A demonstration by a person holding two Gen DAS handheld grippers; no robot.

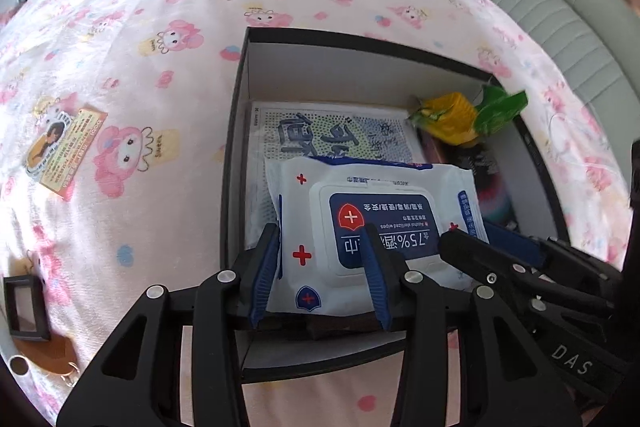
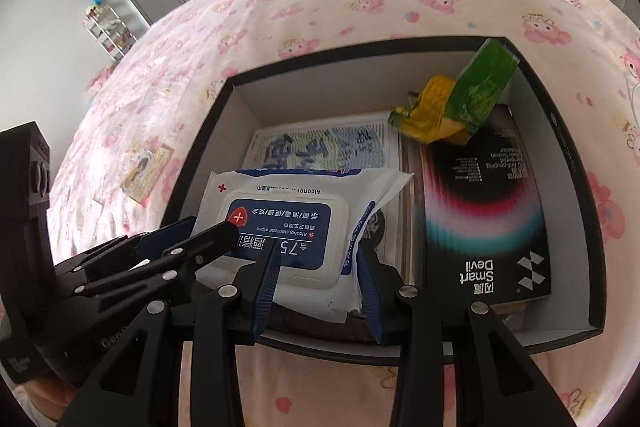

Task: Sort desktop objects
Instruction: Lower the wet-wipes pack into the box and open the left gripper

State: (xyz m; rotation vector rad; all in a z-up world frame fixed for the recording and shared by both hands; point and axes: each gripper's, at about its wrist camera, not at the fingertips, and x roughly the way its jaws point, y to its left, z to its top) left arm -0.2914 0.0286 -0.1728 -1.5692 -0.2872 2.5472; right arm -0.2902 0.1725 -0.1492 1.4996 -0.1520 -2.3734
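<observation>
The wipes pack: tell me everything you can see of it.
The wipes pack is a soft white plastic pouch with red crosses, a blue shield and a white hard flip lid around a blue label for alcohol wipes, lid closed. It lies roughly flat, label up, inside the black box, over a printed sheet. The left gripper pinches one near part and the right gripper the other. Its crimped end lies beside a dark Smart Devil package.

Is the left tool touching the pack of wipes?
Touching. In the left wrist view the left tool has its blue pads pressed against both sides of the pack of wipes, which is clamped between them over the box.
</observation>
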